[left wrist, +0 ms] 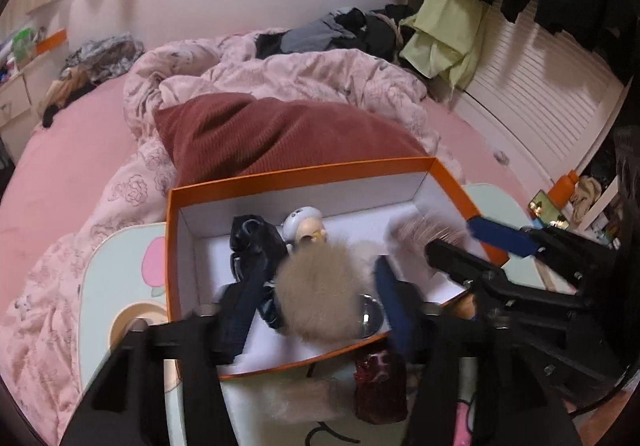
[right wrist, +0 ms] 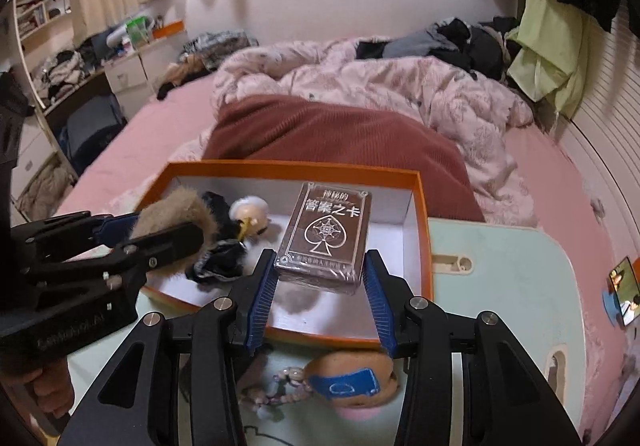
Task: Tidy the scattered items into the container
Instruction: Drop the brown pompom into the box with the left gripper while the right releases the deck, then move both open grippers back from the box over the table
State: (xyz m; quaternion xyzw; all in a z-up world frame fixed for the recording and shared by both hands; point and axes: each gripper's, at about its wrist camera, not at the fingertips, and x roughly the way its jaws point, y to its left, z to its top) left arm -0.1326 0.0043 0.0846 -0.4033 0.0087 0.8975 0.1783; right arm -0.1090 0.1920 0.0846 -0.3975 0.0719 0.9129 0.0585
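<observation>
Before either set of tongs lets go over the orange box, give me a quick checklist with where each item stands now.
1. Right tongs grip the card deck: ok, pinched at its near end.
2. Deck over the orange box: ok.
3. Landing spot below the deck free: ok, bare white floor.
4. Left tongs hold the fur pompom: cannot tell, fur hides the tips.
5. Pompom over the box: ok.
6. Nothing left outside: not ok, bead bracelet and doll head lie on the table.
</observation>
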